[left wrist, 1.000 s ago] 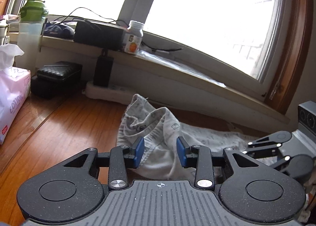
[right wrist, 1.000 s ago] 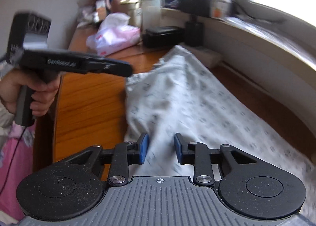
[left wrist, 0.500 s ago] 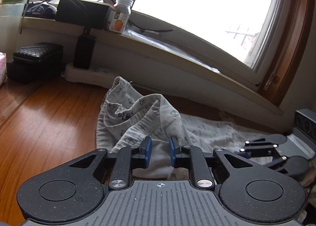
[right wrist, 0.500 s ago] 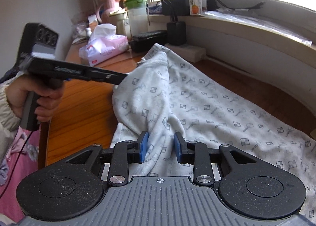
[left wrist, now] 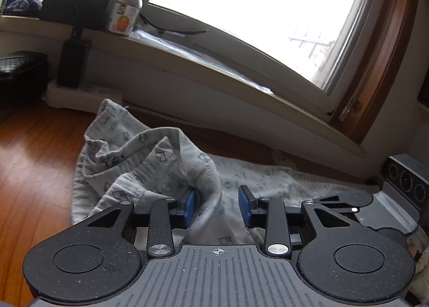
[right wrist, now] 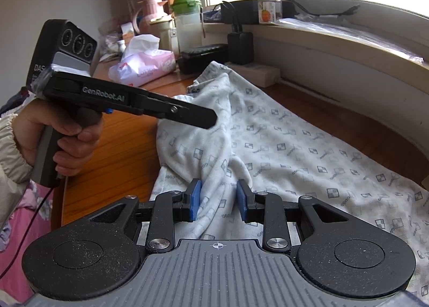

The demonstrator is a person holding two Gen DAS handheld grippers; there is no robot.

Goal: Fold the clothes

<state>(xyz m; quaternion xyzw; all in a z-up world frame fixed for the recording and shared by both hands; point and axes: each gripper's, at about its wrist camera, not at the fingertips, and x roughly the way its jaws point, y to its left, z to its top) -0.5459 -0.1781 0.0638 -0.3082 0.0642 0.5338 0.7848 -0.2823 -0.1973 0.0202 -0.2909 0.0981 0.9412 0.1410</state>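
On my right wrist view I read "GenRobot.AI" in pale letters along the side of the left gripper (right wrist: 187,113), and "DAS" on the dark camera block (right wrist: 64,46) at its back, with smaller print below too fine to read. The cloth (right wrist: 281,146) carries a repeated small print that looks like "GOOD". The tissue pack (right wrist: 144,66) shows "COTTON", faintly. The jar (left wrist: 127,13) has an orange-fruit label whose words I cannot make out.

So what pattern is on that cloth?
White cloth with small grey checkered squares; clearest from the right wrist.
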